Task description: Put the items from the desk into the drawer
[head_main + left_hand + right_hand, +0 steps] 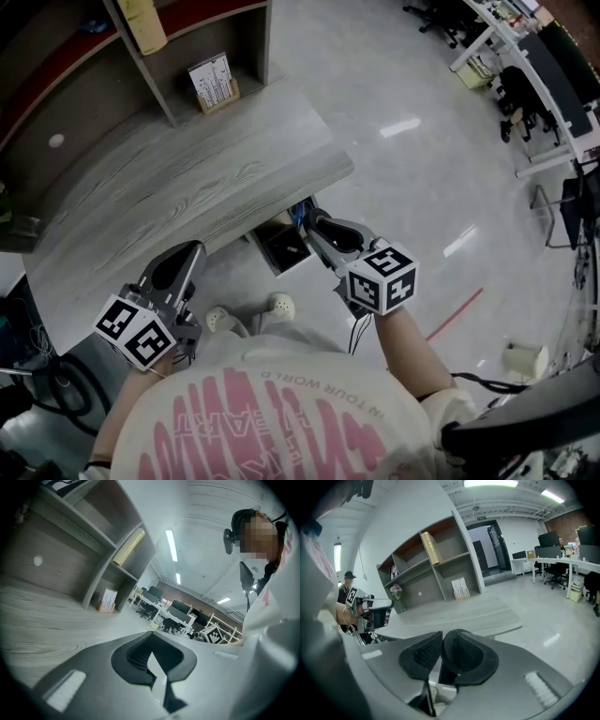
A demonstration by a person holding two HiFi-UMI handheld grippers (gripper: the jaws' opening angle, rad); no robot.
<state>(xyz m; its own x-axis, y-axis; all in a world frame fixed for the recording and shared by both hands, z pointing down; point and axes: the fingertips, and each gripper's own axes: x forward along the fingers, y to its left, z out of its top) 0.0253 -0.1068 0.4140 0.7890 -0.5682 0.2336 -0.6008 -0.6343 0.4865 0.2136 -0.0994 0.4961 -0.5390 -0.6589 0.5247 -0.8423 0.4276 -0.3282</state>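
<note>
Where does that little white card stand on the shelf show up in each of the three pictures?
Head view: card stand, upper left of centre.
Left gripper view: card stand, left of centre.
Right gripper view: card stand, just above centre.
Shared landmark: the leaning yellow box, higher up in each.

The desk is grey wood-grain; the shirt cream with pink lettering; the floor pale grey

Drawer stands pulled out beneath the grey wood-grain desk, apparently dark inside.
</note>
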